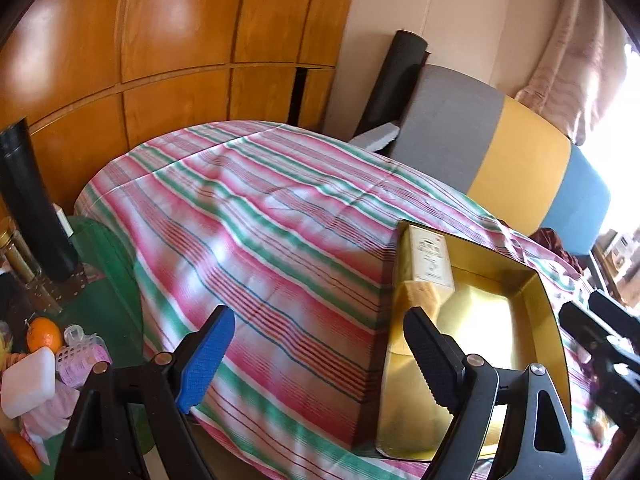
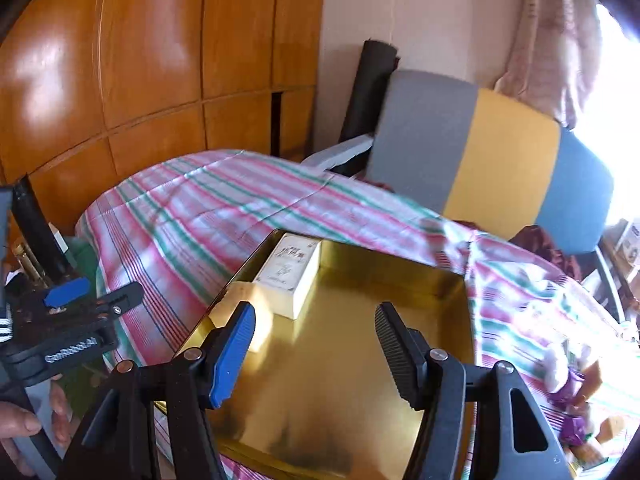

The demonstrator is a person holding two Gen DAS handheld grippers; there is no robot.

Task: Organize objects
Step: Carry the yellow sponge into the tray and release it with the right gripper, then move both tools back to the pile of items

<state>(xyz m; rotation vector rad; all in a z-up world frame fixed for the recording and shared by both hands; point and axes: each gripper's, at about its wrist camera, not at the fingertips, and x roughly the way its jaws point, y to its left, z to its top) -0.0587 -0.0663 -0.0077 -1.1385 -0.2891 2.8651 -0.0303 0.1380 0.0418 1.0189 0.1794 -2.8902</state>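
Right wrist view shows the striped bedspread [image 2: 192, 216] bearing a gold tin [image 2: 340, 380] as sorting bin, a cream box [image 2: 290, 280] parked at its eleven o'clock corner, the right gripper [image 2: 314, 356] spread and empty above, the left gripper [image 1: 320, 360] likewise spread at nine o'clock.

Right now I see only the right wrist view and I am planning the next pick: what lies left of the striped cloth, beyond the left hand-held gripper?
Observer: A round orange fruit sits on a green surface left of the striped cloth.
Operator: Anything next to it?
Observer: A white rectangular block lies just in front of the fruit, close to it.
Operator: Is the left hand-held gripper free to take it?
Observer: Yes, the left hand-held gripper is open with nothing between its fingers.
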